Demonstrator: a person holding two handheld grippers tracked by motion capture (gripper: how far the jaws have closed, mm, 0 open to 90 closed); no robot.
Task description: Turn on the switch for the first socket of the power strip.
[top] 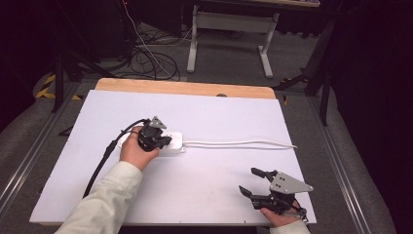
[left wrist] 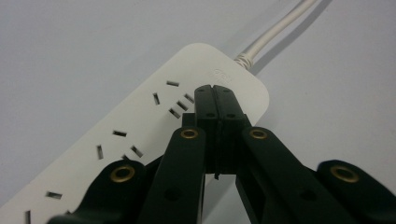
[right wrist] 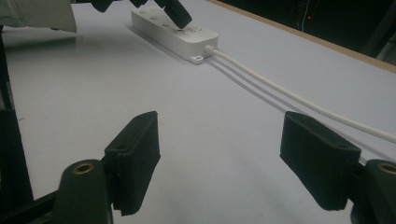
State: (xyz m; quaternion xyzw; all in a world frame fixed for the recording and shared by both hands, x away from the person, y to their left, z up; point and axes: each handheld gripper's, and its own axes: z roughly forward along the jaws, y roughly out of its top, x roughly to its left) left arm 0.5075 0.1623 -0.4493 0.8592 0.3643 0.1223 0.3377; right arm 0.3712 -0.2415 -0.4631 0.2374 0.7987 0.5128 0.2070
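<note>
The left claw [left wrist: 215, 89], jaws pressed together and holding nothing, rests its tips on the white power strip [left wrist: 140, 126] directly beneath it, seemingly to press its switch, while the right claw [top: 257, 183] waits wide open, empty, well apart over the table [top: 204, 195].
</note>
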